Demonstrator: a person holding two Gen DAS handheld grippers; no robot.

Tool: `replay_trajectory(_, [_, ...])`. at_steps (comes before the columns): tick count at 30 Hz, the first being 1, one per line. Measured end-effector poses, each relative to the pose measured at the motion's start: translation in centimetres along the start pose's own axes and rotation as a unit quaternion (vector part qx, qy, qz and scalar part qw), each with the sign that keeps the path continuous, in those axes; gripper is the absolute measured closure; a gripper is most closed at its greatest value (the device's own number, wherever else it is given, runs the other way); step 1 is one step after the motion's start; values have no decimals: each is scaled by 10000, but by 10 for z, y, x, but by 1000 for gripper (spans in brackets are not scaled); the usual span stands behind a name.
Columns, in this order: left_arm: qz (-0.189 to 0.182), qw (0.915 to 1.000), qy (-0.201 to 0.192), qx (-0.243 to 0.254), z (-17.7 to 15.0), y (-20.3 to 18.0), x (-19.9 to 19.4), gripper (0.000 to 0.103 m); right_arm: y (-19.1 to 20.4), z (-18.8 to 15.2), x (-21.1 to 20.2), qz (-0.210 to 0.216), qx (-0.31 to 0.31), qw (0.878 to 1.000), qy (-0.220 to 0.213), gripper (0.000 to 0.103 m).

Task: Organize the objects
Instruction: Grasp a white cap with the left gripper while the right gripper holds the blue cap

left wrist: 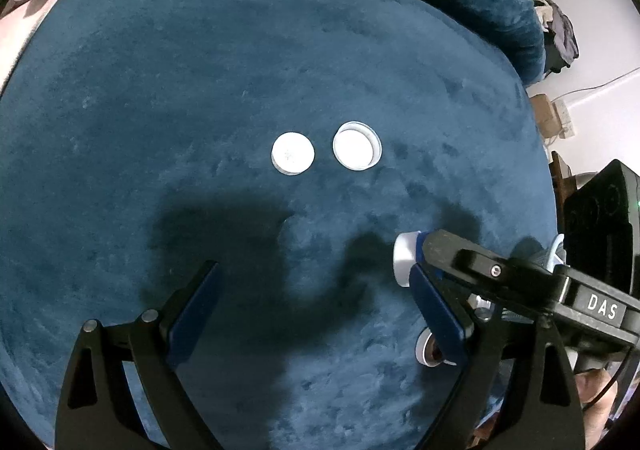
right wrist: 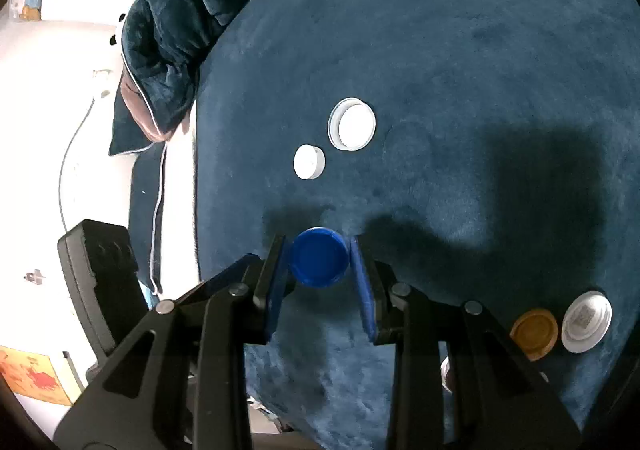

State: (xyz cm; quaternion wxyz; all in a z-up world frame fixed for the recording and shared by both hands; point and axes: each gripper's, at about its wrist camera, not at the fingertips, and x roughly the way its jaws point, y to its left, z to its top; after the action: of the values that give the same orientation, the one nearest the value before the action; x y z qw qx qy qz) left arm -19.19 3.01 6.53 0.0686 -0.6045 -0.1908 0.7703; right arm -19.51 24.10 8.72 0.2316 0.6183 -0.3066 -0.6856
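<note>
Right gripper (right wrist: pixel 318 262) brackets the blue cap (right wrist: pixel 318 257): jaws set narrow, one pad at each side of the rim, left pad touching or nearly so, right pad just beside; whether it is actually pinched cannot be told. The cap sits open side up on the blue velvet surface (right wrist: pixel 460 49).

Left gripper (left wrist: pixel 304 302) hangs with jaws wide, holding nothing.

Two white caps (right wrist: pixel 309 161) (right wrist: pixel 352 124) lie side by side farther out, one of them open side up. A tan cap (right wrist: pixel 534 333) and a white labelled lid (right wrist: pixel 587 322) touch at lower right.

Judgement: the cap is light, stiff, thin-walled plastic with a smooth rim, so it is likely to squirt out under an off-centre squeeze. Best hold is across the full diameter, pads low on the wall. The plush nap may snag the rim, so lift it rather than drag it.
</note>
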Motion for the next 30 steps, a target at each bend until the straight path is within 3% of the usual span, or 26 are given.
replay_trajectory(10, [25, 9999, -140, -38, 3, -1, 0, 9, -7, 0, -6, 386, 224, 9990, 5, 71])
replay_trajectory(13, [331, 9994, -122, 44, 4, -2, 4, 9, -3, 0, -7, 578, 213, 9981, 17, 71])
replay_trajectory(16, [517, 9986, -97, 49, 4, 2, 6, 9, 0, 1, -12, 512, 137, 9986, -56, 71])
replay_trajectory(17, [556, 9984, -94, 41, 4, 3, 7, 9, -1, 2, -13, 444, 121, 9989, -77, 71])
replay_trajectory(20, [834, 9963, -108, 161, 5, 3, 10, 9, -1, 4, -13, -334, -125, 9993, -139, 71])
replay_trajectory(21, [896, 9958, -92, 189, 5, 3, 12, 9, 1, 5, -10, -881, -334, 9954, -143, 71])
replay_trajectory(24, [911, 9956, -16, 214, 4, 2, 18, 9, 4, 5, 2, -1897, -733, 9791, -47, 71])
replay_trajectory(27, [992, 9949, 40, 202, 4, 4, 21, 9, 2, 6, 12, -2039, -798, 9757, 45, 69])
replay_trajectory(30, [1145, 9934, 17, 109, 6, 12, 18, 9, 5, 9, 13, -1669, -712, 9834, 3, 69])
